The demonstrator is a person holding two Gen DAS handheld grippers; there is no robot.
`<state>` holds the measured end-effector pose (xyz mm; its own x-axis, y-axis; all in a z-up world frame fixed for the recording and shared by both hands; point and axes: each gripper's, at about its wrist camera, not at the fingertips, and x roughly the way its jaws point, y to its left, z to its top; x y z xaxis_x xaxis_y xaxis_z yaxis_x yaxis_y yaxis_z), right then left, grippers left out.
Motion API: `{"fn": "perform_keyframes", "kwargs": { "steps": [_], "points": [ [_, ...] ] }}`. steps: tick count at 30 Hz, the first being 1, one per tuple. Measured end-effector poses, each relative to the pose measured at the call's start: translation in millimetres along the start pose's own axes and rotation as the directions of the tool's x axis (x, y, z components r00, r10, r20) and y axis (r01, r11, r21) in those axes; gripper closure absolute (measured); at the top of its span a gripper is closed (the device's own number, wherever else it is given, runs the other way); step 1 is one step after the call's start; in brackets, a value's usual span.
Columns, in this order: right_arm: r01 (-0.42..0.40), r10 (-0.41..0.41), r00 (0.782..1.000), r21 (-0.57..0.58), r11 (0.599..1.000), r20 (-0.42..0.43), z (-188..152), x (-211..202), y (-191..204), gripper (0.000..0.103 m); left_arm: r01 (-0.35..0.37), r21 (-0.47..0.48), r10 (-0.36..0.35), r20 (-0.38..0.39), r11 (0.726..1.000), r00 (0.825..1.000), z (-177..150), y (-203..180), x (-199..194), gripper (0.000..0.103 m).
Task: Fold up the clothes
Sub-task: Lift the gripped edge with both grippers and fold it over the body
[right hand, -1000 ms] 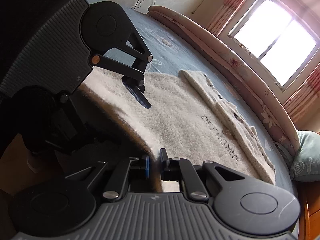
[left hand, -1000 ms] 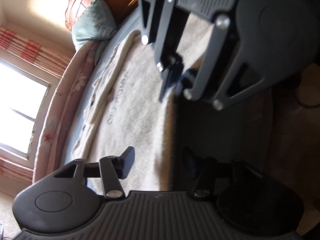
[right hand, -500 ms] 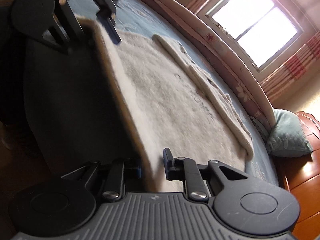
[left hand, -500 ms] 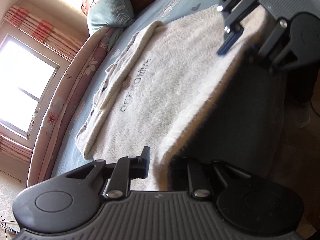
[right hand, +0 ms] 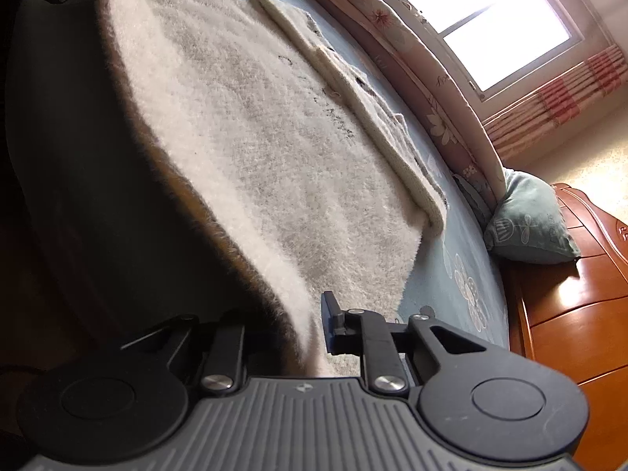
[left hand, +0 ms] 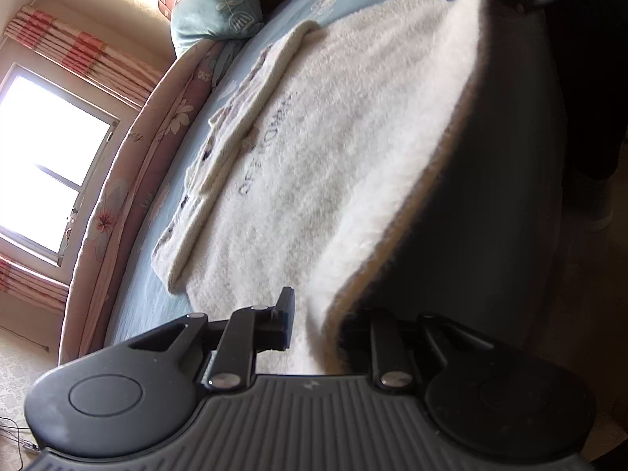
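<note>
Holding fuzzy cream sweater (left hand: 333, 149) by near hem, lifted off blue bed (right hand: 467, 274). My left gripper (left hand: 314, 324), right gripper (right hand: 302, 327) both nearly closed, pinching opposite corners (keeps edge taut for fold-over); left jaws just eased slightly.

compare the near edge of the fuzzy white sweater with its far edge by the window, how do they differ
The near edge is lifted off the bed and stretched taut; the far edge lies flat on it. The near edge is a single straight line, the far edge a folded-over strip. The left tongs and right tongs pinch the near edge; nothing touches the far edge. Both are the same fuzzy cream knit.
</note>
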<state>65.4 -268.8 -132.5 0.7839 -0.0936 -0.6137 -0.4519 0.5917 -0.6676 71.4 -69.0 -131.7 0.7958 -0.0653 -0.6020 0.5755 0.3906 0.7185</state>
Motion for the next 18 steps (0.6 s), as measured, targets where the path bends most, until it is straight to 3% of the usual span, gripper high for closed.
{"fn": "perform_keyframes", "kwargs": {
  "steps": [8,12,18],
  "points": [
    [-0.012,0.012,1.000,-0.057,0.998,-0.002,7,3,-1,0.079,-0.005,0.061,0.007,-0.032,0.998,0.999,-8,-7,4,0.086],
    [-0.034,0.033,0.999,-0.083,0.996,-0.016,7,4,6,0.087,0.003,0.084,0.000,-0.036,0.996,0.999,-8,-7,4,0.094],
    [-0.026,0.026,0.999,-0.013,1.000,0.025,14,-7,-18,0.089,-0.012,0.116,0.016,-0.034,0.993,0.999,-7,-5,5,0.096]
  ]
}}
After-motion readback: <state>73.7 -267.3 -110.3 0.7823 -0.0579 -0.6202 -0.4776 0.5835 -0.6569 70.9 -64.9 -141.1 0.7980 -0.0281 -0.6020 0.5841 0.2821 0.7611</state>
